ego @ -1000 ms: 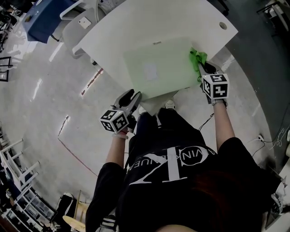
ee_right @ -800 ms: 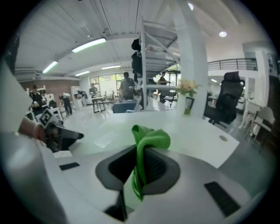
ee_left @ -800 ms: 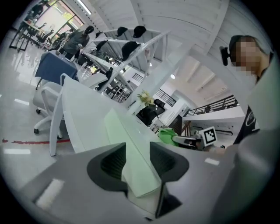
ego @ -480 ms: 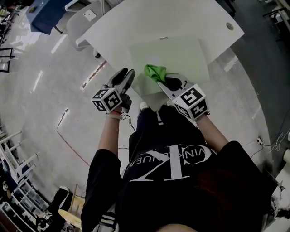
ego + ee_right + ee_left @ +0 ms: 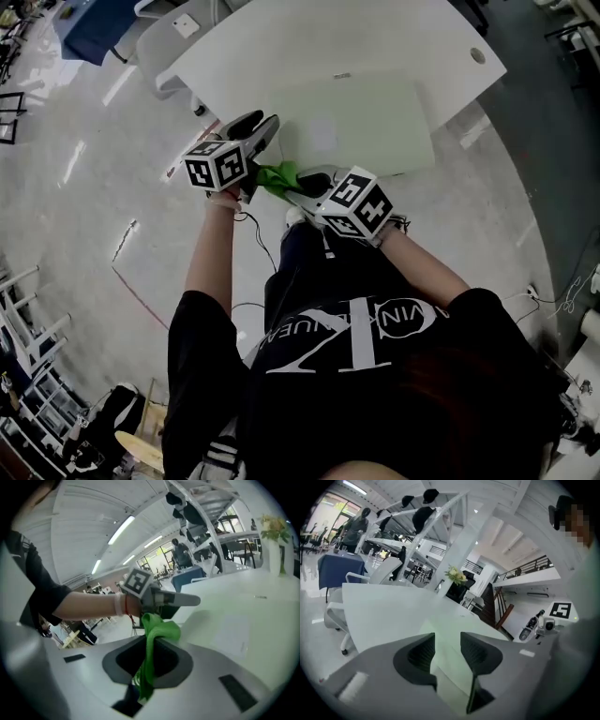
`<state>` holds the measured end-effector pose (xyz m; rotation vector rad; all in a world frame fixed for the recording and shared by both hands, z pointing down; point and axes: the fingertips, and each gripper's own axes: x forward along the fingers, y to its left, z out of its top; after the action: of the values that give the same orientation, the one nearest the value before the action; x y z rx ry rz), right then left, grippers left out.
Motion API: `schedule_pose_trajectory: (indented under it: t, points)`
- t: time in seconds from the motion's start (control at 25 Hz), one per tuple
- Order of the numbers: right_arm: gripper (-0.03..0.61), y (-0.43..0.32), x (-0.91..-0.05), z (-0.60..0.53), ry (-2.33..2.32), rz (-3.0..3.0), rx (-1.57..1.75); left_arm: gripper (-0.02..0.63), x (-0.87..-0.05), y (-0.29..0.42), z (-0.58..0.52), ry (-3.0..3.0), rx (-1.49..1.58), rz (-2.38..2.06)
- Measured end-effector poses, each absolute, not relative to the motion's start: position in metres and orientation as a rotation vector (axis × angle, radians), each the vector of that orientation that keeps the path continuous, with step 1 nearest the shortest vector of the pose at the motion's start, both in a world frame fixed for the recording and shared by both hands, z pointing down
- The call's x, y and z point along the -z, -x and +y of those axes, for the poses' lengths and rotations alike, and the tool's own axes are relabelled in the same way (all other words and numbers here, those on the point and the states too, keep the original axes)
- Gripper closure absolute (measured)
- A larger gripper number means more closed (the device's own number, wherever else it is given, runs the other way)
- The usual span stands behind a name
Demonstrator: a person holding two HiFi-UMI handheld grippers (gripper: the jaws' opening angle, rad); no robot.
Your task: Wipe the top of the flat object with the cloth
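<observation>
A pale green flat object (image 5: 375,117) lies on the white table (image 5: 309,47). My right gripper (image 5: 292,187) is shut on a bright green cloth (image 5: 278,176), which hangs at the flat object's near left corner. In the right gripper view the cloth (image 5: 154,630) is pinched between the jaws and bunches above them, with the flat object (image 5: 234,630) stretching away to the right. My left gripper (image 5: 261,124) stands open just left of the cloth, at the table's edge. In the left gripper view nothing sits between its fingers (image 5: 473,651); the flat object (image 5: 450,630) shows through the gap.
A white chair (image 5: 173,37) and a blue-covered table (image 5: 94,23) stand at the far left. The table has a round cable hole (image 5: 479,55) at its right end. Cables (image 5: 553,295) lie on the floor at right. The person's legs are below the table's near edge.
The right gripper has swept the cloth from the flat object's right edge across to its near left corner. The left gripper has risen toward the table edge, next to the cloth.
</observation>
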<state>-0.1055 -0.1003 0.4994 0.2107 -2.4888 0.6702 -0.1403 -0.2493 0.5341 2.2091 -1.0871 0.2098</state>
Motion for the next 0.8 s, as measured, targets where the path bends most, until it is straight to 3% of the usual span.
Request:
schedule_pose_trajectory:
  t: [0.16, 0.8]
  points:
    - [0.545, 0.095, -0.516, -0.108, -0.3, -2.413, -0.512, 0.445, -0.547, 0.127, -0.244, -2.299, -0.377, -1.058]
    - [0.545, 0.012, -0.519, -0.147, -0.593, -2.319, -0.417, 0.448, -0.549, 0.127, -0.243, -2.253, -0.354, -1.112]
